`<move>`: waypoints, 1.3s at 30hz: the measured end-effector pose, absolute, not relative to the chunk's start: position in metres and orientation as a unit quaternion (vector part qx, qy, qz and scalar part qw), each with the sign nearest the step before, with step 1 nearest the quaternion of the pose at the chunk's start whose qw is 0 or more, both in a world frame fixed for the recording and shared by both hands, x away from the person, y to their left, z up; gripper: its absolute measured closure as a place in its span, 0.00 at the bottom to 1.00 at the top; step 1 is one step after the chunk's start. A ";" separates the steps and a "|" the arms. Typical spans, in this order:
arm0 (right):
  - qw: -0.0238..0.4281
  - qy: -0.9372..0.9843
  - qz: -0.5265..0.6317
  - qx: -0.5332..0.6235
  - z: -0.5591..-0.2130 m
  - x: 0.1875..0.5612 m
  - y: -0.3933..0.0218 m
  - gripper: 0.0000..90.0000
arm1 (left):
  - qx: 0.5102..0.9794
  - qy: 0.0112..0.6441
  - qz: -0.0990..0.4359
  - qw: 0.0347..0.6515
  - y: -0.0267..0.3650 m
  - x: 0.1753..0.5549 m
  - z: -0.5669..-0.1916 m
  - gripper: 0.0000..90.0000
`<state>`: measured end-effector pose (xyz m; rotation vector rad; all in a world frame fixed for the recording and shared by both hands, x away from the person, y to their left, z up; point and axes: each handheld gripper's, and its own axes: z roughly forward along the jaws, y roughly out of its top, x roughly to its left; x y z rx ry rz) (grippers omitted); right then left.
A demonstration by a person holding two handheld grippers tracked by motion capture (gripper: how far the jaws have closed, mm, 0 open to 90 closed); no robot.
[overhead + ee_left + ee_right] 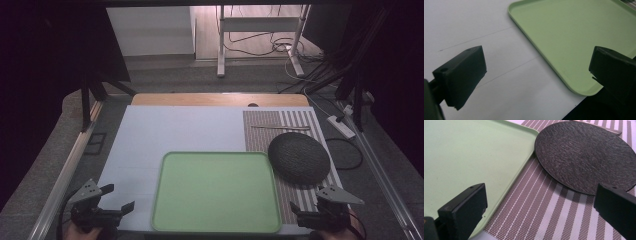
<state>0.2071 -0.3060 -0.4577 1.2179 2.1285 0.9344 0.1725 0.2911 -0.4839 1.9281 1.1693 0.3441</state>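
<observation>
A: Item one, the room: dark floor, cables and a metal stand at twelve o'clock beyond the table point(220, 99). Item two, the white board point(170, 135) covering most of the tabletop.

B: Next largest?

A: Green tray point(216, 192), empty, at the centre near your edge. Then the striped placemat point(300, 122) at three o'clock of the tray. Then the dark round plate point(299, 157) lying flat on the mat, its rim just beside the tray's far right corner; whether they touch, I cannot tell.

B: Smaller entries?

A: A thin utensil point(280, 128) on the mat at twelve o'clock of the plate. Your left gripper point(114, 197) at seven o'clock, jaws wide, holding nothing, over bare board just beside the tray's near left corner. Your right gripper point(309, 202) at five o'clock, jaws wide and empty, over the mat, plate directly ahead.

B: Risks?

A: The plate is flat and low, so your jaw may skid over the rim instead of under it. Pushing it could nudge the tray or wrinkle the mat.
</observation>
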 end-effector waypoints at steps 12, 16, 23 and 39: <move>0.242 0.787 0.346 0.450 -0.458 0.209 -0.307 0.00 | 0.766 0.475 0.148 0.407 0.292 0.171 -0.484 0.00; 0.242 0.788 0.346 0.448 -0.458 0.209 -0.307 0.00 | 0.770 0.472 0.147 0.402 0.291 0.172 -0.484 0.00; 0.240 0.792 0.345 0.444 -0.458 0.210 -0.306 0.00 | 0.772 0.472 0.138 0.404 0.292 0.173 -0.485 0.01; 0.228 0.795 0.346 0.444 -0.458 0.212 -0.306 0.00 | 0.773 0.472 0.133 0.402 0.292 0.174 -0.485 0.01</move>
